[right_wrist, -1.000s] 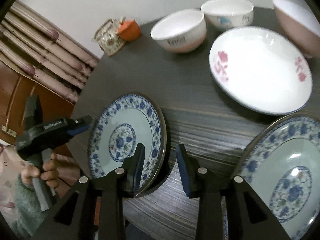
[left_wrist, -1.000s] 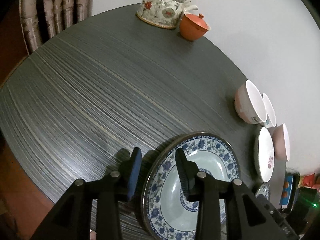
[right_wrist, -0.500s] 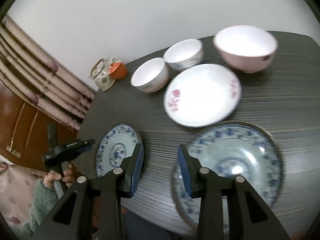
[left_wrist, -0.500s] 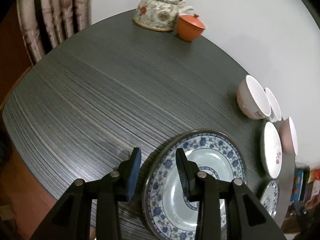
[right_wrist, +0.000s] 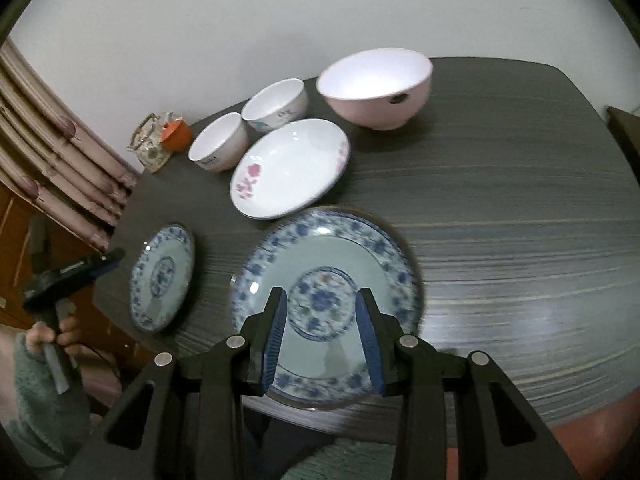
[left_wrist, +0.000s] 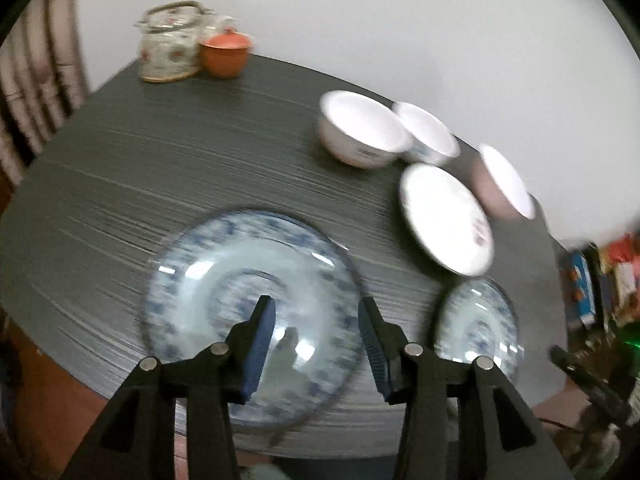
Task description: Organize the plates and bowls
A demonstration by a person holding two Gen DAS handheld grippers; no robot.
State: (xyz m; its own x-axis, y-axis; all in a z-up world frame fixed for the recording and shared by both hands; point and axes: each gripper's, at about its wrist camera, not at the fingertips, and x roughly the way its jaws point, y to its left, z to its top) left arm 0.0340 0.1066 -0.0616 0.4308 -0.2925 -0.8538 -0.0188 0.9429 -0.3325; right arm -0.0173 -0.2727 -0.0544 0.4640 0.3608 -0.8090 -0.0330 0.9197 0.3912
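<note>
Two blue-patterned plates lie flat on the dark round table [right_wrist: 500, 200]. My left gripper [left_wrist: 315, 304] hovers over the left plate [left_wrist: 224, 280]; its jaws are opening and nothing is between them. The left plate [right_wrist: 162, 276] also shows in the right wrist view, with the left gripper [right_wrist: 108, 260] beside its outer edge in a person's hand [right_wrist: 48, 332]. My right gripper [right_wrist: 320, 294] hangs open above the right plate [right_wrist: 332, 248], gripping nothing. That right plate [left_wrist: 476, 328] appears at the right in the left wrist view.
Behind the plates stand a white plate with pink flowers [right_wrist: 288, 168], two small white bowls [right_wrist: 218, 140] [right_wrist: 276, 104] and a pink bowl [right_wrist: 376, 84]. A floral teapot [left_wrist: 172, 40] and an orange cup [left_wrist: 224, 54] sit at the far edge. Curtains [right_wrist: 60, 160] hang left.
The left gripper drew back and up off the left plate's rim, rolled, and its jaws widened. The right gripper swung from the left plate to above the right plate.
</note>
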